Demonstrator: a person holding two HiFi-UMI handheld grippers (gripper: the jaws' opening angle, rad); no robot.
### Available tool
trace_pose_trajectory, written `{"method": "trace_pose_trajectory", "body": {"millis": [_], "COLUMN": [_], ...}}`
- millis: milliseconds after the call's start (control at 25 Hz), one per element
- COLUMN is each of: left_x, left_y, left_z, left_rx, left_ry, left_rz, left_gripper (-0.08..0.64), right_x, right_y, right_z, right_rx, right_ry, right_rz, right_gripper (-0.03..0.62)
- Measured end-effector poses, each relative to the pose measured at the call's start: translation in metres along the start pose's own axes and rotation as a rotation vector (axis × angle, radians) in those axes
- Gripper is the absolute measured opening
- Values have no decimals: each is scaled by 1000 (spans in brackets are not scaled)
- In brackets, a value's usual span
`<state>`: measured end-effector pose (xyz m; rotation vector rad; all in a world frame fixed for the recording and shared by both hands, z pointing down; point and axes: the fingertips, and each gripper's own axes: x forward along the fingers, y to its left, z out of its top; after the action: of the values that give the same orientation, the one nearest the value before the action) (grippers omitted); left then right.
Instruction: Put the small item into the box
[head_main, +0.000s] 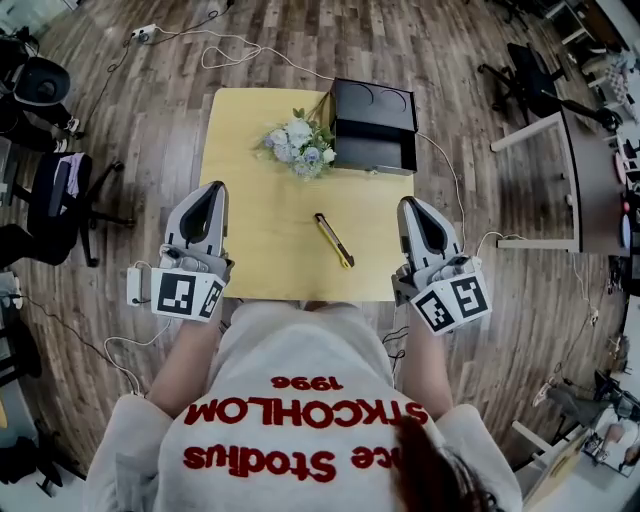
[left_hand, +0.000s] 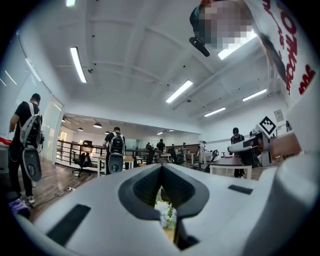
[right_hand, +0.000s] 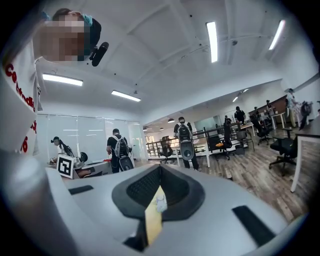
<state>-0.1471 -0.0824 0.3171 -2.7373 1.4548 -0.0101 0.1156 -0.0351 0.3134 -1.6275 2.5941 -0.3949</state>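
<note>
Knife (head_main: 334, 240) lies between left hand-held gripper (head_main: 212, 190) and right hand-held gripper (head_main: 412, 206), both clenched empty.

Even office light, strong fisheye bend

Long ceiling lamps (right_hand: 212, 40) glare white above me, while the tabletop (head_main: 270, 230) is evenly lit with only soft shadows. The floor (head_main: 120, 120) curves hard toward the head view's edges, and both of my own views fade into black corners. My fingers (left_hand: 90, 200) loom pale and blurred up close; the room behind is sharper.
</note>
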Motion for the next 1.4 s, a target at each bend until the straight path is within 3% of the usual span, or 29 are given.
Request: {"method": "trace_pose_trajectory", "body": {"millis": [360, 600, 960, 1400], "left_x": [19, 23, 28, 45], "left_y": [-6, -11, -10, 1], "left_z": [10, 4, 2, 4], "left_rx": [22, 17, -3, -17], "left_ry": [-33, -24, -20, -41], "left_rz": [142, 181, 157, 95], "left_gripper": [6, 6, 6, 6], "right_x": [32, 38, 43, 41], "right_y": [-36, -48, -35, -26], "right_z": [16, 22, 7, 19], "right_rx": [-9, -27, -30, -79], "right_ry": [7, -1, 31, 13], "right_rz": [159, 191, 179, 107], "right_gripper": [5, 5, 6, 6]}}
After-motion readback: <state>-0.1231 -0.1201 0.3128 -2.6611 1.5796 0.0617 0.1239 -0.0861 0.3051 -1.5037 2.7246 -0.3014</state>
